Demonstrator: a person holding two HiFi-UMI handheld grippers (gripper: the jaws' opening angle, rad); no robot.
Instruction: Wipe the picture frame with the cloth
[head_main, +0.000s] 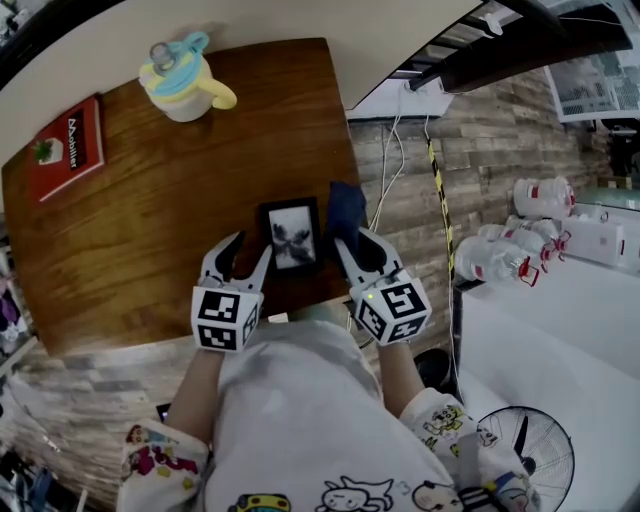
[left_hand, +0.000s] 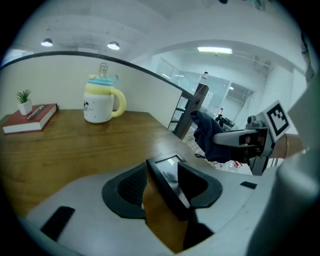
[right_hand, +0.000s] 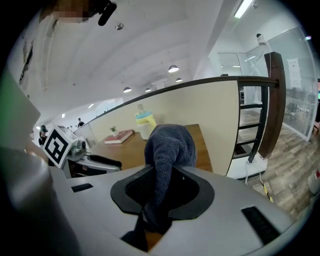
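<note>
Black picture frame (head_main: 291, 236) clamped in left gripper (head_main: 252, 247), cloth (head_main: 346, 212) beside it — pinched in right gripper (head_main: 358, 243)

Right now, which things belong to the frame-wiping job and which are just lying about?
Job: picture frame, clamped in left tool; dark cloth, clamped in right tool.
Lying about: lidded mug, red book, floor fan.

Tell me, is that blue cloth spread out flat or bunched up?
Bunched up: the cloth is a rumpled wad pinched in the right gripper, its top drooping over.
</note>
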